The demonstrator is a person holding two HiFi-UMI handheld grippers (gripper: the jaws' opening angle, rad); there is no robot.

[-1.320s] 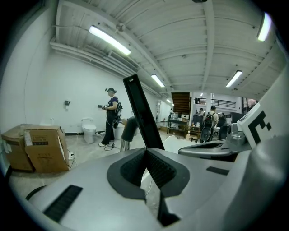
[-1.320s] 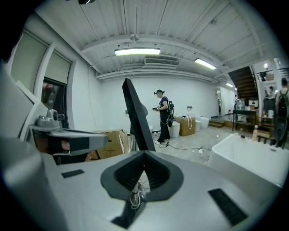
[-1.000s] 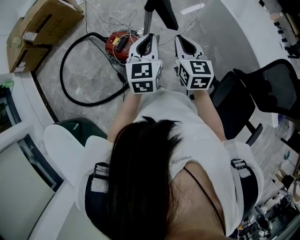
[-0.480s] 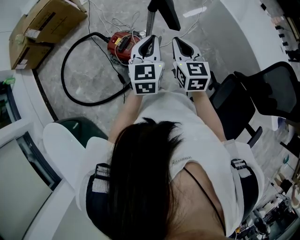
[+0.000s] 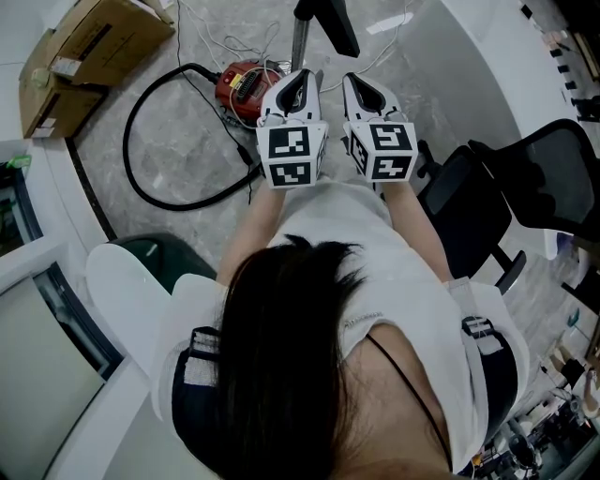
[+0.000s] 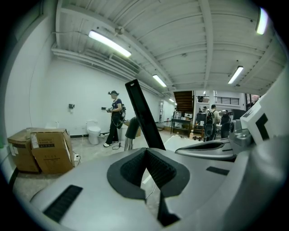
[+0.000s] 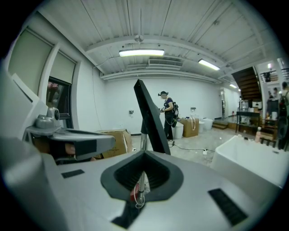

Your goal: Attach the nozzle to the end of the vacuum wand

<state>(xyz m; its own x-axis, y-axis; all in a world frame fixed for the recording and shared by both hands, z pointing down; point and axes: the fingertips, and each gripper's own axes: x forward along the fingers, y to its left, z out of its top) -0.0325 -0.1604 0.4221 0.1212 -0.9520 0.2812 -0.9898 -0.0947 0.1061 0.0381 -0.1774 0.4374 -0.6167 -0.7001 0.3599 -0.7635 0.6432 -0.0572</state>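
Note:
A metal vacuum wand stands upright on the floor, with a flat black nozzle angling up from its top end. The red vacuum body lies beside it, its black hose looped on the floor. My left gripper and right gripper are held side by side just short of the wand, both shut and holding nothing. In the left gripper view the nozzle rises right beyond the shut left gripper. The right gripper view shows the nozzle and wand beyond the shut right gripper.
Cardboard boxes sit on the floor at the upper left. A black office chair stands at the right. White cables trail behind the vacuum. A white desk edge curves at the lower left. A person stands far off.
The two grippers have drawn slightly closer together; both stay shut. The wand, nozzle and vacuum have not moved.

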